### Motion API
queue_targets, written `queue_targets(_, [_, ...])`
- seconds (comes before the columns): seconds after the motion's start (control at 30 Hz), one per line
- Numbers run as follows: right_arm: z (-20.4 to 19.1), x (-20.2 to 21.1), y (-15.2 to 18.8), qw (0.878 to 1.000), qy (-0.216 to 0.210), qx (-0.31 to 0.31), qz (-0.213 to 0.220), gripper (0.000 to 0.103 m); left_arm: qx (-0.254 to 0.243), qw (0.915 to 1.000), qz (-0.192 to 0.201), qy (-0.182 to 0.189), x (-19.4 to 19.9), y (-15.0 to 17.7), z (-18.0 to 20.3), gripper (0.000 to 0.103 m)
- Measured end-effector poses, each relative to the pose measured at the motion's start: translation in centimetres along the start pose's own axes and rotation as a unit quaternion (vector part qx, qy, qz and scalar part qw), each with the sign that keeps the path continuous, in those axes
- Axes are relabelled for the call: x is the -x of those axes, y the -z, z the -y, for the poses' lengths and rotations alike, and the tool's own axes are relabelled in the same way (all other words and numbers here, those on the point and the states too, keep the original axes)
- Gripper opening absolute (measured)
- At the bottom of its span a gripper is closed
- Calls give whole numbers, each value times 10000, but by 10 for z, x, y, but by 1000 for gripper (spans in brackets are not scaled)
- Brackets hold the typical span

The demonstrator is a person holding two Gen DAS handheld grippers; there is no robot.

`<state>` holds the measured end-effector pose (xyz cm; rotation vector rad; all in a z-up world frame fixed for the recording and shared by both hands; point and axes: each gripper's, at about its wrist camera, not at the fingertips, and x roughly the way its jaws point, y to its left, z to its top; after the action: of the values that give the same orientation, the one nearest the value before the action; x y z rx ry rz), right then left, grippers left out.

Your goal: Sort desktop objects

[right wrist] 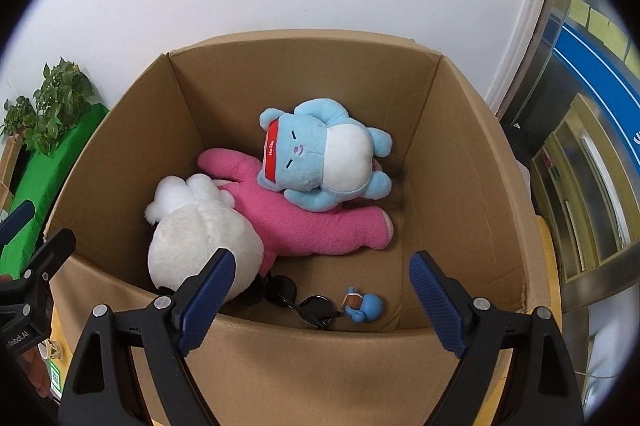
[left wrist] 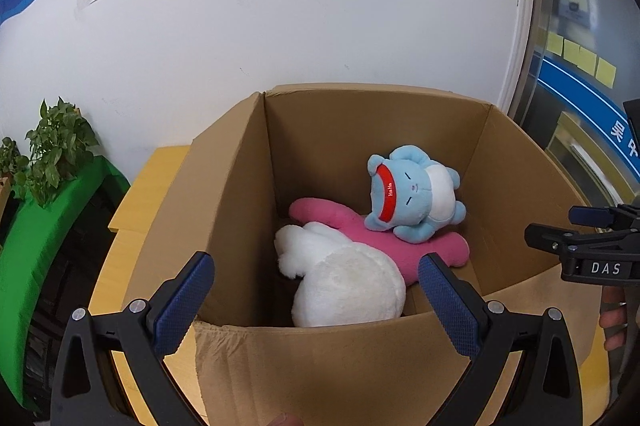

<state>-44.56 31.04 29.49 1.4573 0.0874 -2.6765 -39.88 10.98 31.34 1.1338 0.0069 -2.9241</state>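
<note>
Blue ribbed pads stand wide apart and empty on both our left gripper [left wrist: 316, 276] and right gripper [right wrist: 322, 274], poised over the near rim of the cardboard box [right wrist: 320, 354]. At twelve o'clock lies the blue plush [right wrist: 320, 153] on the pink plush [right wrist: 312, 226], the white plush [right wrist: 200, 242] at ten, sunglasses [right wrist: 304, 306] and small figure [right wrist: 362, 306] just inside the near wall. We would judge it best to choose one item and descend clear of the rim.

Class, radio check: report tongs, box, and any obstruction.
Left tongs and right tongs open, empty. Box holds three plush toys, sunglasses, figurine. No obstruction.
</note>
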Motion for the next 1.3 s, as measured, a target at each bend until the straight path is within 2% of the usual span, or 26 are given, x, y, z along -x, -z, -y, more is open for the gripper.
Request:
queue_targets(0.33, [5, -12, 7, 9999, -13, -56, -129, 89, -36, 9998, -127, 151, -11, 3, 11, 103])
queue_targets(1.3, [16, -32, 14, 9993, -76, -227, -296, 89, -113, 9993, -318, 174, -26, 7, 29, 103])
